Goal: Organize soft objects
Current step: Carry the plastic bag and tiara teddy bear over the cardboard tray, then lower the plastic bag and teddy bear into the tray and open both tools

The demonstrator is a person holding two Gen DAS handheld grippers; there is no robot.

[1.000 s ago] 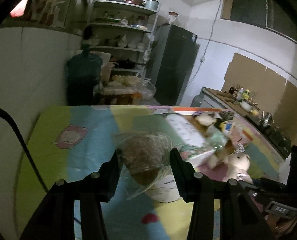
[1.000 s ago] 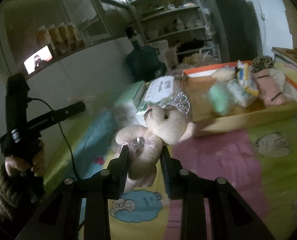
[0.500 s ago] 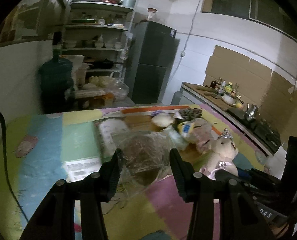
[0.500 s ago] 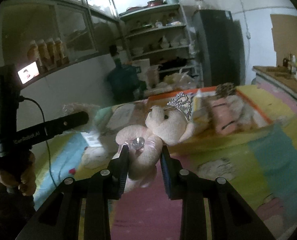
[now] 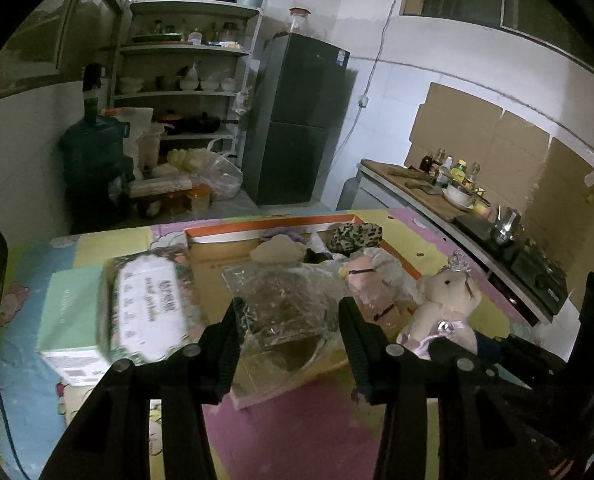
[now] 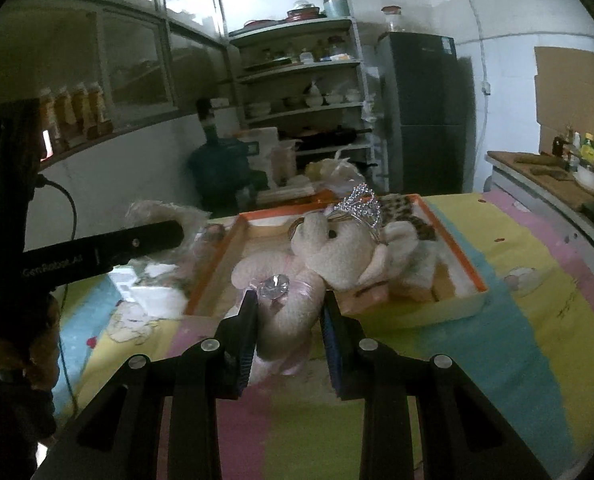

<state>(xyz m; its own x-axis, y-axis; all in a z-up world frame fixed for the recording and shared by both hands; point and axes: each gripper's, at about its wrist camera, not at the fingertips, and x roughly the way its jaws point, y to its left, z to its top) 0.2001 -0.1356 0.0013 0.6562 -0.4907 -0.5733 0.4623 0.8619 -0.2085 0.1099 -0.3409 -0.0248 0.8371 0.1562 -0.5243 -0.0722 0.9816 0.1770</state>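
Observation:
My left gripper (image 5: pixel 289 316) is shut on a clear plastic bag with a brown soft thing inside (image 5: pixel 285 300) and holds it over the near end of the orange-rimmed cardboard tray (image 5: pixel 253 229). My right gripper (image 6: pixel 291 308) is shut on a beige teddy bear with a silver crown (image 6: pixel 329 252), held just before the tray's near edge (image 6: pixel 417 312). The bear also shows in the left wrist view (image 5: pixel 445 304). Inside the tray lie a pink plush (image 5: pixel 371 280), a leopard-print cloth (image 5: pixel 357 234) and a beige plush (image 5: pixel 277 250).
A floral box (image 5: pixel 149 304) and a mint green box (image 5: pixel 71 316) lie on the colourful mat (image 5: pixel 297 432) left of the tray. A counter with bottles and a stove (image 5: pixel 537 272) runs along the right. Shelves, a fridge (image 5: pixel 297 120) and a water jug (image 5: pixel 93 152) stand behind.
Both grippers have swung right toward the tray while holding their loads. The bag now hangs over the tray's near end and the bear is at its front edge.

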